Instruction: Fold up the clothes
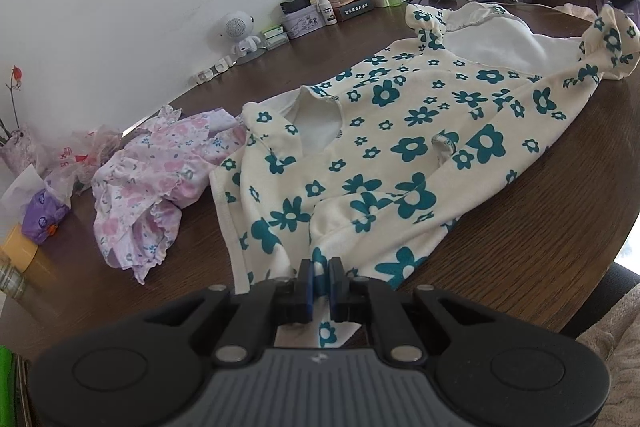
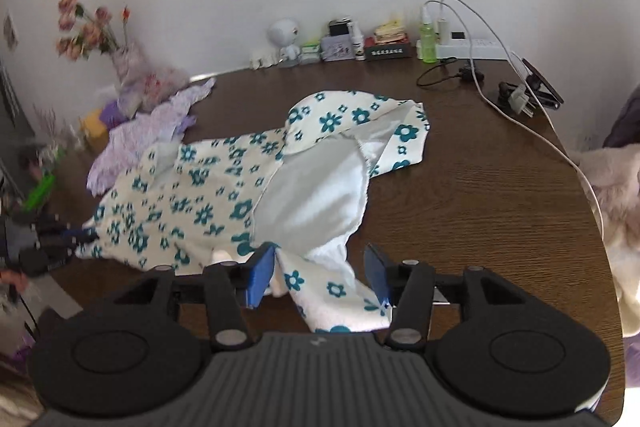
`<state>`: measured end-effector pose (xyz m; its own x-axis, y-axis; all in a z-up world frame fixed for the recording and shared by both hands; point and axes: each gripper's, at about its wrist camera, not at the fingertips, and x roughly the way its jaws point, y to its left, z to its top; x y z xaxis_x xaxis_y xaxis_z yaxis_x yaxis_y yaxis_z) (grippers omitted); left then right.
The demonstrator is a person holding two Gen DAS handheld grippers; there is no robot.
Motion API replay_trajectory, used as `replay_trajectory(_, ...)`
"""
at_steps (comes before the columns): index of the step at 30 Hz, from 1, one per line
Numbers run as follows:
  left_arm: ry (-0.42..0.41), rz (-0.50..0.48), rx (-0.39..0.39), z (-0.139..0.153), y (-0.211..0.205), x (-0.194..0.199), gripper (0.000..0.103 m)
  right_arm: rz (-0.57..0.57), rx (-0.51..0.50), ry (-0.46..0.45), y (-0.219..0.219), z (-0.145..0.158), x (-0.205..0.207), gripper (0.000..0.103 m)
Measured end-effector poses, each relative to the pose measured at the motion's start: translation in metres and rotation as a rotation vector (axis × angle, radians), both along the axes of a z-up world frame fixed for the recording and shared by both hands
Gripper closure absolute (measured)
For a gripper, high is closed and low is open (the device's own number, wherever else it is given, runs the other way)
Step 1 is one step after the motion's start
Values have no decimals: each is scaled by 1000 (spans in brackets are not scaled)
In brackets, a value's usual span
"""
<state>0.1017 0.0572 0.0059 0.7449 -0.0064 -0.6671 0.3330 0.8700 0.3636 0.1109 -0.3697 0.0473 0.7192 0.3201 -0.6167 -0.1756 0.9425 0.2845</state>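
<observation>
The left gripper (image 1: 320, 281) is seen with its blue pads drawn together on an edge of the cream garment with teal flowers (image 1: 420, 131), cloth pinched between them. The right gripper (image 2: 320, 275) is held with its pads wide apart, a loose flap of the same garment lying between them, ungripped.

Ahead of both tools the garment is spread across the dark wooden table (image 1: 540, 219), partly turned back so its plain white lining is exposed. It is judged light, soft and limp, likely to sag and crease where unsupported; a hem or sleeve edge is probably the best place to be taken.

Left of the left gripper, touching the garment's edge, a pink floral garment (image 1: 152, 187) is lying crumpled.

In the right wrist view, the left gripper (image 2: 76, 237) is visible far to the left, at the garment's corner, with a vase of flowers (image 2: 84, 27) beyond. The garment's gathered cuffs (image 1: 430, 23) are shown clearly only in the left wrist view.
</observation>
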Motion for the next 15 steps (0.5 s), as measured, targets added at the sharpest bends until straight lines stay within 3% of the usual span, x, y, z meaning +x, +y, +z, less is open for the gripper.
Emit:
replay_trajectory(7, -6, 14, 3, 0, -4, -1, 97, -161, -55, 65, -9, -37, 103, 54)
replay_trajectory(12, -8, 10, 8, 0, -5, -2, 97, -229, -21, 122, -9, -60, 162, 54)
replay_trajectory(13, -9, 9, 7, 0, -4, -1, 97, -238, -17, 139, -9, -63, 171, 55)
replay_trajectory(15, -9, 9, 4, -1, -4, -1, 97, -235, -12, 179, -9, -69, 186, 74)
